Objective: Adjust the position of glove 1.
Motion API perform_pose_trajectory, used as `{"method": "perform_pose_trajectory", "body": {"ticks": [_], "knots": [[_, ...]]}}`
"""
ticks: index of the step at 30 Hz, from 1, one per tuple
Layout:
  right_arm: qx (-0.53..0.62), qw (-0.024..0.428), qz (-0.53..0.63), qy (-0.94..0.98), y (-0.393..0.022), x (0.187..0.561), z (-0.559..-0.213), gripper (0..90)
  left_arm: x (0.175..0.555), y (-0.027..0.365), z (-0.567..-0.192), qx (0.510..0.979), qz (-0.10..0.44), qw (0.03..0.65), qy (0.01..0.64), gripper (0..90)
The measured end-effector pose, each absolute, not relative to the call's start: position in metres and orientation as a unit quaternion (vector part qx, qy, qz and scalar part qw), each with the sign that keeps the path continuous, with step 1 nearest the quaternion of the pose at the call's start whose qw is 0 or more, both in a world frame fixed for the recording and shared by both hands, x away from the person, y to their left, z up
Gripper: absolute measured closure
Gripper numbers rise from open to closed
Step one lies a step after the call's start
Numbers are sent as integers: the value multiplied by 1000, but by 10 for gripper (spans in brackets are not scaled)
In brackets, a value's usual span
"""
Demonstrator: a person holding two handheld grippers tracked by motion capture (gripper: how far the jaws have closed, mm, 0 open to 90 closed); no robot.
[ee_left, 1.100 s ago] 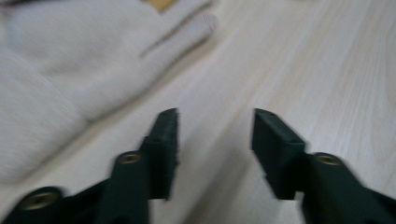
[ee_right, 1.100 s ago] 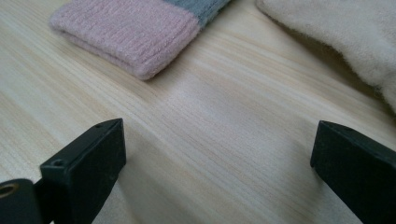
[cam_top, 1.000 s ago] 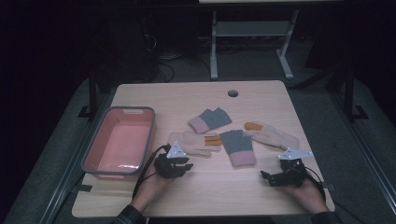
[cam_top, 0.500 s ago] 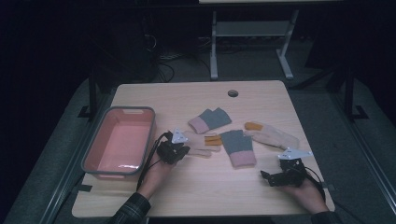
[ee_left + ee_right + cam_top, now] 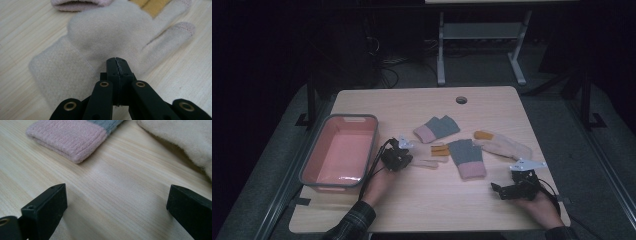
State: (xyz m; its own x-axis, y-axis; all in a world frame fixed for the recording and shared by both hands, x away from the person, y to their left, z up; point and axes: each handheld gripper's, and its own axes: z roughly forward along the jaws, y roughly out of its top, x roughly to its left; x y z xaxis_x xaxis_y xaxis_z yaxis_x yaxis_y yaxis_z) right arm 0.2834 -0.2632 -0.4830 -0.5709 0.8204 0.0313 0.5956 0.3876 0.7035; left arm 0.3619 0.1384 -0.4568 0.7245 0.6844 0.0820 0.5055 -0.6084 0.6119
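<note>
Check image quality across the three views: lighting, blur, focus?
High view: dim, surroundings nearly black, the table lit and fairly sharp. Left gripper view: bright, the beige glove soft-focused, the left gripper sharp, jaws shut. Right gripper view: evenly lit, pink cuff crisp, the right gripper open.

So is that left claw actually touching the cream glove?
Touching. In the left gripper view, the left gripper has its jaws pressed together, tips on the cream glove, seemingly pinching its fabric.
</note>
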Motion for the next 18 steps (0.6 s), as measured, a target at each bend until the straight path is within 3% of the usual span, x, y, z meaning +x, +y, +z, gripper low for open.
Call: {"method": "perform_pose_trajectory", "body": {"ticks": [18], "knots": [[433,164,344,817,-263,283,-483,28,339,131,-454,899,74,302,308,897]]}}
